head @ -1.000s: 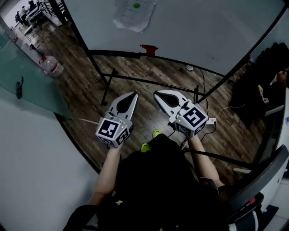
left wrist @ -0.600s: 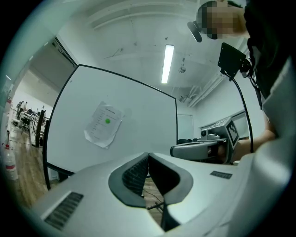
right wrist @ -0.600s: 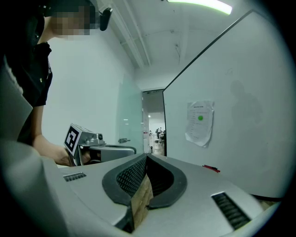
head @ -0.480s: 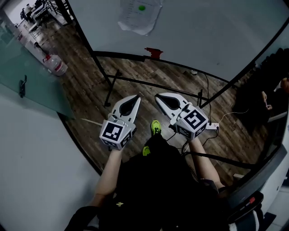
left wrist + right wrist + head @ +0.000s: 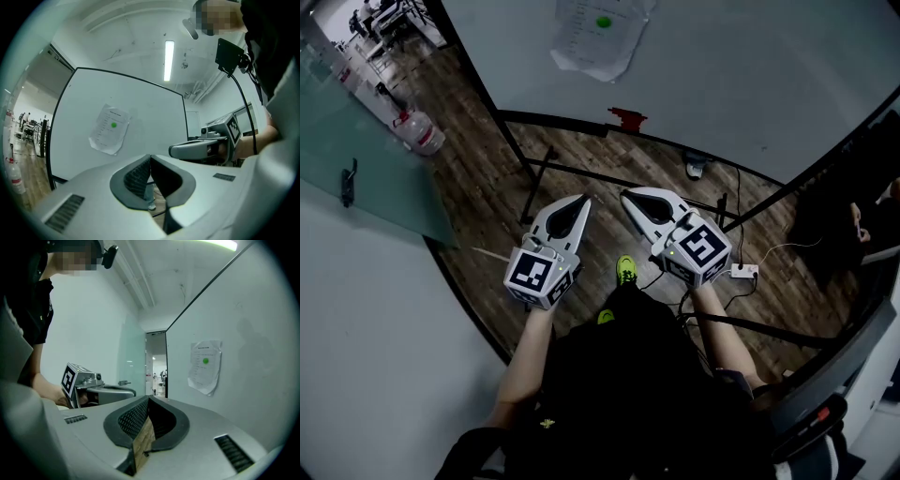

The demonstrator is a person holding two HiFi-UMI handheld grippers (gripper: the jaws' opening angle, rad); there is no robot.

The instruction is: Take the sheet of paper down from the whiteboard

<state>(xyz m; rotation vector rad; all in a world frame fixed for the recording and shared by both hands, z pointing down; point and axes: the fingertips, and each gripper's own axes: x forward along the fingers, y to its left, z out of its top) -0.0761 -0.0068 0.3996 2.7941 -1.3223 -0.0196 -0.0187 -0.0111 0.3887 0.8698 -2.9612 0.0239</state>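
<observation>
Closest in, a green shoe [image 5: 625,270] has swung forward under the person's body, a sign of stepping toward the board. Ahead of it, the left gripper [image 5: 580,201] and right gripper [image 5: 626,196] are held level side by side, each with its jaws pressed together on nothing. Beyond them the whiteboard [image 5: 750,66] has slid lower and nearer in the head view. The sheet of paper [image 5: 598,37] is pinned on it under a green magnet [image 5: 603,22], well out of reach, so the task is probably still in its approach. The only container is a clear plastic bottle [image 5: 420,134] on the wooden floor [image 5: 487,187] at far left; its contents cannot be made out.
</observation>
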